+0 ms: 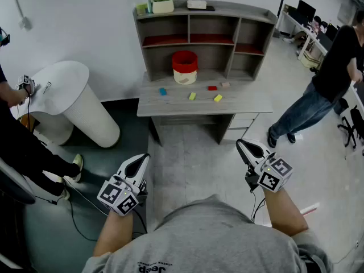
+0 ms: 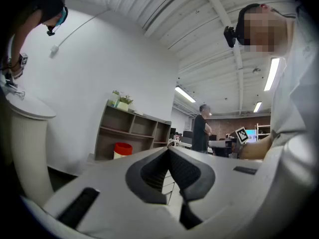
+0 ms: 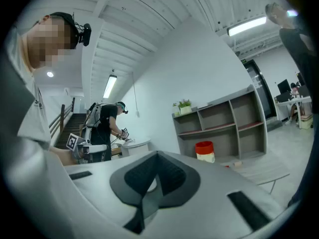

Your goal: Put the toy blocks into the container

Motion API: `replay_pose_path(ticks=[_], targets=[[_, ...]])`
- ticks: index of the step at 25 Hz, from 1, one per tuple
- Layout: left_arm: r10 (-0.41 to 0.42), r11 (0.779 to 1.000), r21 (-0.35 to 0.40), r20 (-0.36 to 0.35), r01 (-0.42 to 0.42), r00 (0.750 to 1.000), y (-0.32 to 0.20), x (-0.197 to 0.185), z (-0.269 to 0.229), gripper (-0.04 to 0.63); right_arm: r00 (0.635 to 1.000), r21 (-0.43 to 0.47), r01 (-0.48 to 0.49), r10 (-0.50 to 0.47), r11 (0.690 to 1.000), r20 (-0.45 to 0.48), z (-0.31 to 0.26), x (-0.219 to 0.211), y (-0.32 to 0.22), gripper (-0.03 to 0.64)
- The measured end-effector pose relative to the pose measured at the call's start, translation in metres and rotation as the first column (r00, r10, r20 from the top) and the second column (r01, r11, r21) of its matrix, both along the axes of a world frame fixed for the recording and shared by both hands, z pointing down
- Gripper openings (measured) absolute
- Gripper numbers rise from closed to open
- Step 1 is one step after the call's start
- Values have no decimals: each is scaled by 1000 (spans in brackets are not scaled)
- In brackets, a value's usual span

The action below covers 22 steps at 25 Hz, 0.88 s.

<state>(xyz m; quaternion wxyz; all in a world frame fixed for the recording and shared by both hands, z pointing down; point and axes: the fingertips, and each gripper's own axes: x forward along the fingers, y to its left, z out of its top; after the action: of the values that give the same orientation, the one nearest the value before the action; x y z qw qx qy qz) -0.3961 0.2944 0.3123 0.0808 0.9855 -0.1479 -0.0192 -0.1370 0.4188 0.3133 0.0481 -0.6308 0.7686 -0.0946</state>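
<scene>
**While both grippers hang shut, the blocks lie loose on the desk**

Though the task's things sit well ahead, neither gripper is near them. The left gripper (image 1: pixel 143 159) and the right gripper (image 1: pixel 241 144) are held level in front of the person's chest. Each has its jaws pressed together with nothing between them.

A stretch of grey floor (image 1: pixel 187 152) lies between the grippers and the grey desk (image 1: pixel 170 106). The desk carries a shelf unit (image 1: pixel 202 36) at its back. The red container (image 1: pixel 185 67) stands upright on the desktop under the middle shelf bay.

Five toy blocks lie scattered in front of the container, none touching it:
- a blue block (image 1: pixel 162 91) to the left
- a yellow-green block (image 1: pixel 192 96) near the middle
- a yellow block (image 1: pixel 218 98) to the right of that one
- a red block (image 1: pixel 212 87) behind the yellow block
- a pale pinkish block (image 1: pixel 225 85) just beside the red one

On top of the shelf unit stand a potted plant (image 1: pixel 162 1) and a flat white object (image 1: pixel 197 4).

Left of the desk is a white round pedestal table (image 1: pixel 74 104), and a person in black (image 1: pixel 17 141) leans over it. To the right, a second person in a black shirt and jeans (image 1: pixel 324 90) stands on the floor, apart from the desk. Behind that person are office desks with monitors (image 1: pixel 304 13).
</scene>
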Motion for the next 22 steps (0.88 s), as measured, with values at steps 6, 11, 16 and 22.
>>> replay_pose_path(ticks=[6, 11, 16, 22], targets=[[-12, 999, -46, -11, 12, 1000, 0, -17, -5, 31, 999, -23, -34, 34, 999, 16, 3, 1, 2, 15], [-12, 999, -41, -22, 11, 1000, -4, -25, -13, 31, 999, -19, -30, 31, 999, 14, 2, -2, -4, 15], [-30, 998, -50, -30, 28, 999, -11, -31, -13, 30, 1000, -17, -18, 18, 1000, 9, 4, -3, -9, 15], [-22, 998, -61, -32, 20, 999, -15, -24, -12, 30, 1000, -24, -23, 23, 999, 16, -2, 8, -15, 17]])
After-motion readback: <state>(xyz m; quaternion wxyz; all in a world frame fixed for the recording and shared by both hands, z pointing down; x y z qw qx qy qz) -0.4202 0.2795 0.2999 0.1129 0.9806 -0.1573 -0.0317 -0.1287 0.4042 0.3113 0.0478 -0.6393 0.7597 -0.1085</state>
